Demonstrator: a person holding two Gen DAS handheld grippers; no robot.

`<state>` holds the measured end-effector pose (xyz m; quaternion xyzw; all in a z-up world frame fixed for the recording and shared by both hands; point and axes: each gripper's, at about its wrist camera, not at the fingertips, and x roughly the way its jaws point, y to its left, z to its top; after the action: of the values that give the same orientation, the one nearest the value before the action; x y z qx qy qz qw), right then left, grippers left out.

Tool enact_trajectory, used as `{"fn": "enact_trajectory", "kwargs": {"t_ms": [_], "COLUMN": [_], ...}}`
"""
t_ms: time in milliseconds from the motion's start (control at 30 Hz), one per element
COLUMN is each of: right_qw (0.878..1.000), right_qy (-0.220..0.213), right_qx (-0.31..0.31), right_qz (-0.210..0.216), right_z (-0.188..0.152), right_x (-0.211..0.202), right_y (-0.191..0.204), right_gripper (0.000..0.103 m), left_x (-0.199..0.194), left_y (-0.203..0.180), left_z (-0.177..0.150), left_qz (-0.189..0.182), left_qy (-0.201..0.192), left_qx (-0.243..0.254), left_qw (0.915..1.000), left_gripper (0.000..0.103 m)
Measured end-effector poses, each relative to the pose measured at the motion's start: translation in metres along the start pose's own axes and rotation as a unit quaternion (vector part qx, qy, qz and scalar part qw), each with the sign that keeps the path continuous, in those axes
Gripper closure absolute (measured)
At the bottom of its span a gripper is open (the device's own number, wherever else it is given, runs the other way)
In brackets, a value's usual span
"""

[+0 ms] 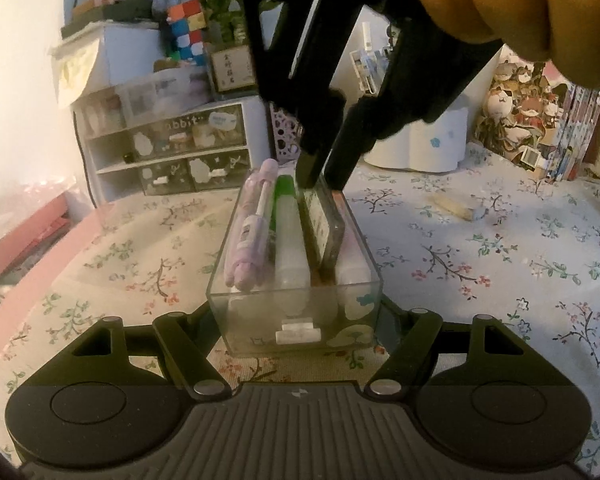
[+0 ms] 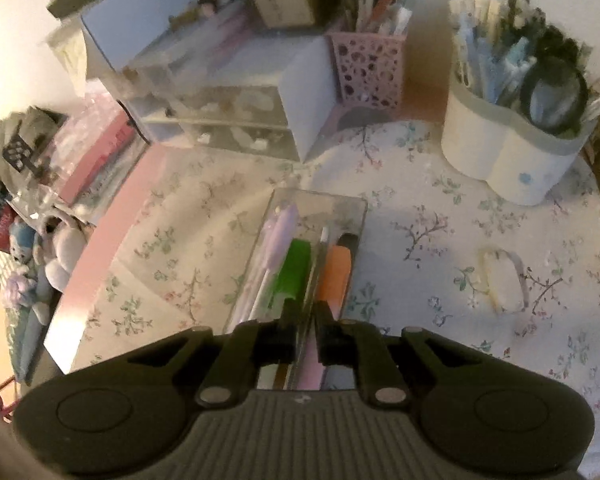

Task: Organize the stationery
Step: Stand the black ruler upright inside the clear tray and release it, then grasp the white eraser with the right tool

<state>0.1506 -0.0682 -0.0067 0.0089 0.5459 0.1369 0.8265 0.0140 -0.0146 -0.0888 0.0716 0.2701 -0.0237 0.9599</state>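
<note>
A clear plastic box (image 1: 260, 304) stands on the flowered tablecloth, and my left gripper (image 1: 296, 320) is shut on its near end. Inside lie a purple pen (image 1: 252, 232), a green-capped glue stick (image 1: 286, 200) and a flat dark-edged case (image 1: 324, 224) on its edge. My right gripper (image 1: 325, 178) comes down from above at the box's far end. In the right wrist view the right gripper (image 2: 305, 312) stands slightly open astride the thin case (image 2: 318, 256), between the green cap (image 2: 296, 268) and an orange-capped stick (image 2: 336, 276). The box rim (image 2: 320, 202) lies ahead.
A drawer organiser (image 2: 220, 108) stands at the back left, with a pink perforated pen holder (image 2: 366, 64) and a white pen cup (image 2: 512, 152) beside it. A small loose item (image 2: 504, 276) lies on the cloth to the right. Books (image 1: 540, 112) line the right. The table edge runs along the left.
</note>
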Motion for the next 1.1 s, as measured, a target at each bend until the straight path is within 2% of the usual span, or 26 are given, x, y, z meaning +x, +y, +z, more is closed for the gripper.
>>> {"fn": "enact_trajectory", "kwargs": {"t_ms": [200,267,367,467,567,633,700,833,967,1100], "right_qw": [0.999,0.998,0.995,0.991,0.987,0.985,0.986,0.986,0.985,0.987], "right_qy": [-0.013,-0.020,-0.041,-0.066,-0.089,-0.112,-0.121,-0.132,-0.139,-0.137], "right_qx": [0.028,0.036,0.059,0.081,0.104,0.111,0.111,0.103,0.089,0.032], "right_qz": [0.017,0.036,0.063,0.086,0.087,0.070,0.026,-0.021,-0.058,-0.083], "right_z": [-0.001,-0.004,-0.006,-0.007,-0.009,-0.011,-0.014,-0.026,-0.035,-0.039], "right_x": [0.002,-0.001,-0.008,-0.018,-0.026,-0.029,-0.029,-0.021,-0.013,0.000], "right_y": [-0.013,-0.018,-0.033,-0.050,-0.068,-0.085,-0.098,-0.123,-0.137,-0.129], "right_gripper": [0.092,0.092,0.092,0.092,0.091,0.085,0.080,0.062,0.061,0.061], "left_x": [0.000,-0.001,-0.001,0.000,0.000,0.001,0.002,0.002,0.002,0.002], "left_y": [0.001,-0.002,-0.005,-0.002,-0.001,0.002,0.007,0.006,0.006,0.006], "left_z": [0.000,0.001,0.000,0.000,0.000,0.000,0.000,0.001,0.001,0.001], "left_qz": [0.000,0.005,0.013,0.005,0.004,-0.002,-0.012,-0.009,-0.009,-0.007], "left_qy": [0.003,0.000,-0.004,0.001,0.001,0.005,0.009,0.009,0.009,0.010], "left_qx": [-0.004,0.007,0.021,0.009,0.007,-0.007,-0.022,-0.023,-0.023,-0.026], "left_qw": [1.0000,1.0000,0.9997,0.9999,1.0000,1.0000,0.9996,0.9997,0.9996,0.9996], "left_gripper": [0.029,0.029,0.029,0.029,0.029,0.029,0.030,0.030,0.030,0.030]}}
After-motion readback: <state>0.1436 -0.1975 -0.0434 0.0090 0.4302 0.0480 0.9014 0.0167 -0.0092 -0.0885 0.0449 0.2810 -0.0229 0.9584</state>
